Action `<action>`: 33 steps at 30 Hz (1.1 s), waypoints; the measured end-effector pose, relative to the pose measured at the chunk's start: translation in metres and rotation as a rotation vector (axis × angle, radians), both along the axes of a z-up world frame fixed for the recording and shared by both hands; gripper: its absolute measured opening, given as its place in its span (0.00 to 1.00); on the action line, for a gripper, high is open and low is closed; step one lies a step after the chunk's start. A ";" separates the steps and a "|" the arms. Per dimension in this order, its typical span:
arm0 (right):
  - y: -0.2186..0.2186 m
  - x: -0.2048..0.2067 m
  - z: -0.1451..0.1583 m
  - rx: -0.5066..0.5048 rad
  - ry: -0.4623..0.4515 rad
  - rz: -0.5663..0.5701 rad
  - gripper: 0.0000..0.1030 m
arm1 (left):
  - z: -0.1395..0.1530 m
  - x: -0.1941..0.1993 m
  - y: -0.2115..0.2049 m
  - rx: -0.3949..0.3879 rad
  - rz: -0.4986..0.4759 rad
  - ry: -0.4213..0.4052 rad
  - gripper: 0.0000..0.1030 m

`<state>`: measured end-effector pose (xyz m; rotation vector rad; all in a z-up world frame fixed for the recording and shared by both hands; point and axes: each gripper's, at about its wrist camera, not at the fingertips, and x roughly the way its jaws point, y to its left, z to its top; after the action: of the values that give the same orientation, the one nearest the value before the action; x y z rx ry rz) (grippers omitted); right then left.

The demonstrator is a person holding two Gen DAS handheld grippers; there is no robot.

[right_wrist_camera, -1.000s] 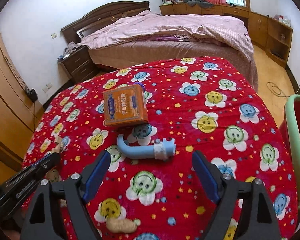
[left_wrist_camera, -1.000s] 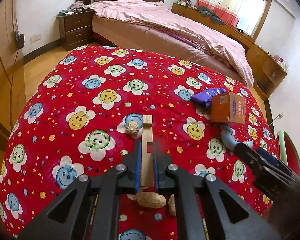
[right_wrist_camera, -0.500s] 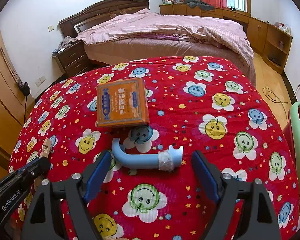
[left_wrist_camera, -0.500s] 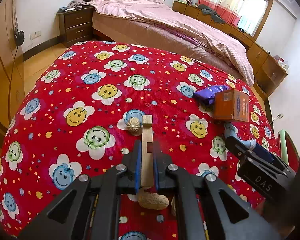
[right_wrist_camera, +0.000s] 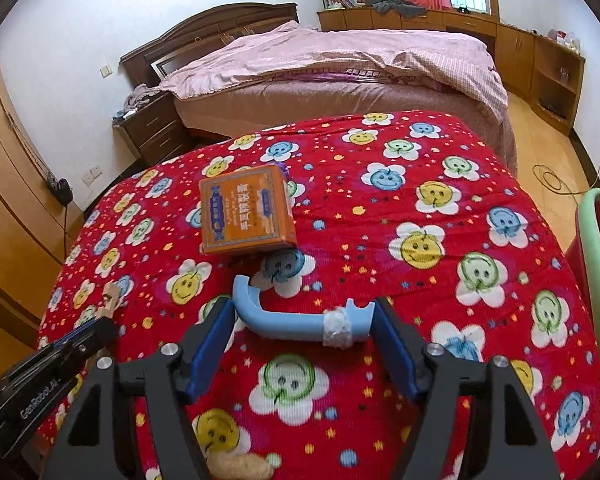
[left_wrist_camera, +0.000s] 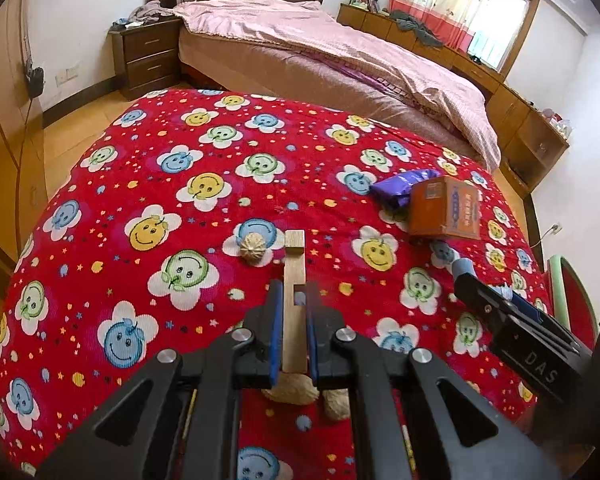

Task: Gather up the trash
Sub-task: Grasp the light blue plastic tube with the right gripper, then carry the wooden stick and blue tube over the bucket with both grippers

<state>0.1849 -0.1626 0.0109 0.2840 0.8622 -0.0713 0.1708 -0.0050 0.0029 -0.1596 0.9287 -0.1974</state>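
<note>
You're looking into a bedroom with white walls [right_wrist_camera: 60,60] and a wooden floor [left_wrist_camera: 76,136]. A dark wooden bed [right_wrist_camera: 340,80] under a pink cover stands beside a nightstand [left_wrist_camera: 148,60], and daylight enters the curtained window [left_wrist_camera: 484,36] above low wooden cabinets [right_wrist_camera: 540,56].

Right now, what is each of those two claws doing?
Left gripper: shut on the wooden block.
Right gripper: closing around the blue pipe, not yet gripping.

One wooden block [left_wrist_camera: 293,276], one walnut [left_wrist_camera: 253,245], two peanuts [left_wrist_camera: 294,391]. One orange box [right_wrist_camera: 247,210], one purple wrapper [left_wrist_camera: 396,189]. One blue pipe [right_wrist_camera: 296,322].
</note>
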 end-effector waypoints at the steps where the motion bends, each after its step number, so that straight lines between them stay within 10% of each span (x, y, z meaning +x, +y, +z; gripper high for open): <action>1: -0.001 -0.003 0.002 0.004 -0.004 0.001 0.70 | 0.001 -0.002 -0.001 -0.001 -0.004 -0.002 0.09; 33: -0.083 -0.139 0.057 0.001 -0.130 -0.186 0.70 | 0.050 -0.067 -0.086 -0.047 -0.253 -0.063 0.09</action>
<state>0.0457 -0.2452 0.0684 0.3661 0.7054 -0.2234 0.1036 -0.0907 0.0532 -0.0786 0.8804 -0.4564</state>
